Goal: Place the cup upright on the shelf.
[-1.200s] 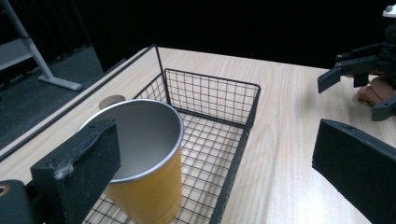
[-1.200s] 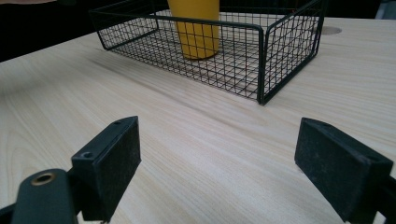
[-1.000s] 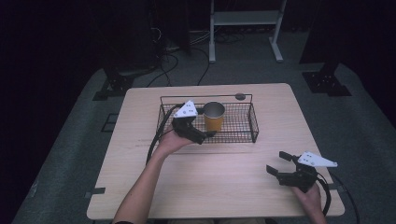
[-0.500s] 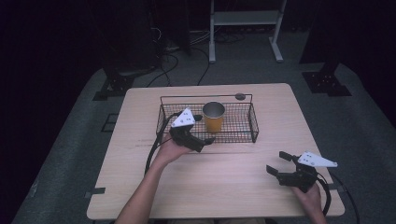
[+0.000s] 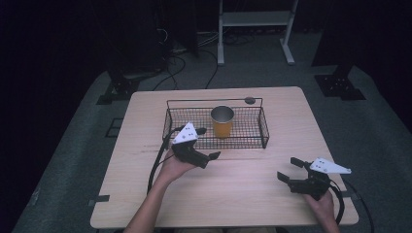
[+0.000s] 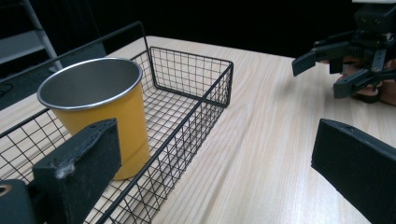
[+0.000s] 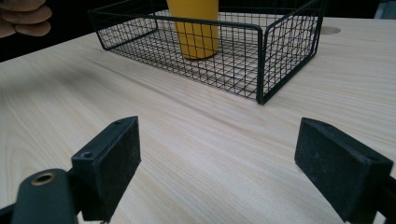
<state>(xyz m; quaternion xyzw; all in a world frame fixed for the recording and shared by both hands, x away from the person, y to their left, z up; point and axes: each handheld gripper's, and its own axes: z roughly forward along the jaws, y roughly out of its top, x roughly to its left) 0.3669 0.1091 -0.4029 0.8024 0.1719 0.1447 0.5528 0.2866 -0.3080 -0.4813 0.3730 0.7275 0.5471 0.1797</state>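
Yellow cup [image 5: 222, 121] stands upright inside the wire basket [image 5: 262, 128], your 2 grippers, left [image 5: 204, 158] and right [image 5: 289, 170], spread empty on either side, so next I'd judge you pull clear.

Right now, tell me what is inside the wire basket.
One yellow cup with a metal inside stands upright in the wire basket. Its mouth looks empty in the left gripper view, though the cup's bottom is hidden by its wall.

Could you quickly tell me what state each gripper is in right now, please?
Left gripper: open, holding nothing, beside the wire basket.
Right gripper: open, holding nothing, above the table.
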